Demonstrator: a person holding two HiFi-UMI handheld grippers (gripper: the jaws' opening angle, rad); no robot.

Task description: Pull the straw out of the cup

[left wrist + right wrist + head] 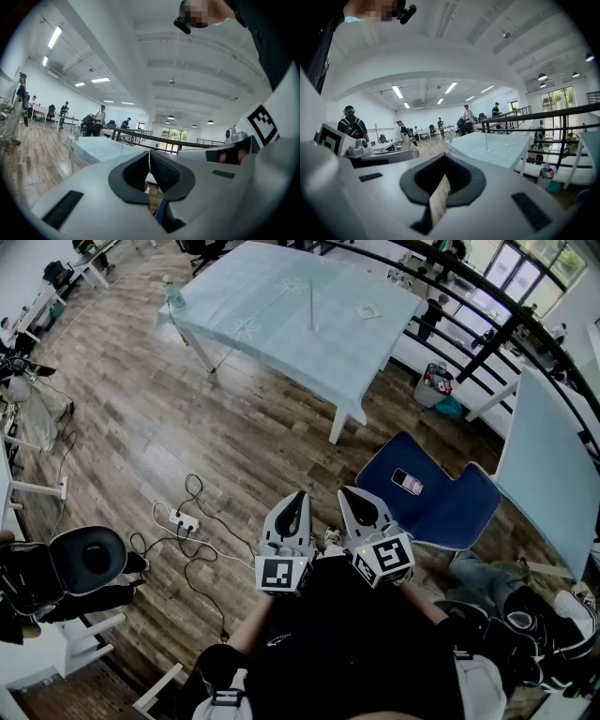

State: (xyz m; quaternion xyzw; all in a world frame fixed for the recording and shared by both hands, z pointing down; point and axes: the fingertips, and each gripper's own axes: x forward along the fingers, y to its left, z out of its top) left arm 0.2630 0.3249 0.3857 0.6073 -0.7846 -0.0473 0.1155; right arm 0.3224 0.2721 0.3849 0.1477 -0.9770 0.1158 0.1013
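Far ahead, a thin straw (311,298) stands upright on a table under a pale blue cloth (267,310); the cup at its foot is too small and clear to make out. Both grippers are held close to my body, well short of that table. My left gripper (297,502) has its jaws together with nothing between them, and my right gripper (352,499) is shut too. In the left gripper view the straw (123,147) rises from the table (96,147) beyond the closed pads. The right gripper view shows the straw (486,140) on the table (499,152).
A bottle (172,293) and a small card (367,311) sit on the table. A blue chair (441,502) with a phone (407,482) stands front right. A power strip with cables (185,519) lies on the wood floor, near a black chair (89,559). A railing (497,320) runs behind.
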